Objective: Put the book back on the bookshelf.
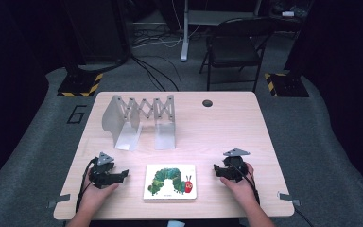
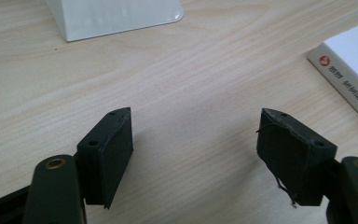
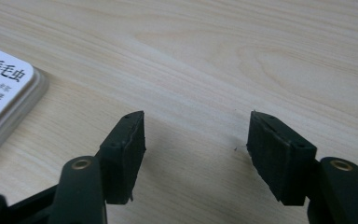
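Wood-grain table, pale and mostly bare, carries two things that matter: a square picture book with a green caterpillar on its cover, lying flat near the front edge about midway along it, and a metal expanding book rack standing toward the back-left corner.

The left gripper rests on the table just off the book's left side, and the right gripper just off its right side — each apart from the book, neither touching it. In the left gripper view the jaws stand apart over bare wood, with the book's spine at the right edge; in the right gripper view the jaws are likewise spread with nothing between them and the book's corner at the left.

By my reading nothing is done yet — the book is untouched and the rack's slots hold nothing. Everything is left: closing in on the book, lifting it, and probably standing it in the rack.
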Demonstrator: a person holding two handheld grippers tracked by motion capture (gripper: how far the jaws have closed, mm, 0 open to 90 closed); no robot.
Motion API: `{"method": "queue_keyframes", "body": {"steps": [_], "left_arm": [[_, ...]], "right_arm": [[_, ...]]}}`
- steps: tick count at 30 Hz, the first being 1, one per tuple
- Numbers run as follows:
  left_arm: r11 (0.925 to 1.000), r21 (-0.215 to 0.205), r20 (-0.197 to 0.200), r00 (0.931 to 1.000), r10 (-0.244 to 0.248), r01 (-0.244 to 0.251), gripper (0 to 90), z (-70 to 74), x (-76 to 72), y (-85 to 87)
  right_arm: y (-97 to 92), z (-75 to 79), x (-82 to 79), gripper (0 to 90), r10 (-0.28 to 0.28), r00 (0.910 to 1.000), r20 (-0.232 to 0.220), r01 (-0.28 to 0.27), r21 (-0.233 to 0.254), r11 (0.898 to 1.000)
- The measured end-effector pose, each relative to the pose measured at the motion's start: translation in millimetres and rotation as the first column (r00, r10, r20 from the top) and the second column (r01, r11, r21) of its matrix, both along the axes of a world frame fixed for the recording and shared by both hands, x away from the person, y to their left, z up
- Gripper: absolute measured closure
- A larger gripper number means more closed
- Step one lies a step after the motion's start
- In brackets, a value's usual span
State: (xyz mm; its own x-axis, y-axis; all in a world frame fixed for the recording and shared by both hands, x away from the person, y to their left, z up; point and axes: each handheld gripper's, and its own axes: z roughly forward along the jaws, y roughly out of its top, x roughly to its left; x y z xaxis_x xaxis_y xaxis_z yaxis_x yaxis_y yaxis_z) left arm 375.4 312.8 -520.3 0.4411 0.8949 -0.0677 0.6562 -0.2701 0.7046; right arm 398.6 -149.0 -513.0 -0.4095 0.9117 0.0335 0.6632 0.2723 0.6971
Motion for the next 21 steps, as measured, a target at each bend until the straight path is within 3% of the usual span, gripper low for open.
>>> {"method": "queue_keyframes", "body": {"steps": [3, 6, 18, 21], "left_arm": [[0.9998, 0.007, -0.023, 0.9996, -0.019, 0.019, 28.8, 2.8, -1.9, -0.9], [0.9999, 0.003, -0.004, 0.9998, -0.017, 0.017, 29.8, 3.9, -4.0, -3.9], [0.9984, 0.008, -0.001, 0.9984, -0.056, 0.056, 30.5, 12.9, -14.3, -15.7], [0.9981, -0.029, -0.024, 0.9982, -0.054, 0.054, 32.5, 16.3, -17.7, -18.6]], "right_arm": [[2.1, 3.6, -1.5, 40.7, 0.005, 1.0, -0.004, -0.005, 0.021, 1.0], [4.9, 6.6, -3.1, 42.6, 0.021, 0.9998, 0.0, -0.021, 0.028, 0.999], [12.1, 10.4, -8.2, 43.0, 0.038, 0.9984, -0.042, -0.036, 0.054, 0.998], [13.6, 12.6, -9.6, 43.0, 0.037, 0.9979, -0.053, -0.033, 0.074, 0.997]]}}
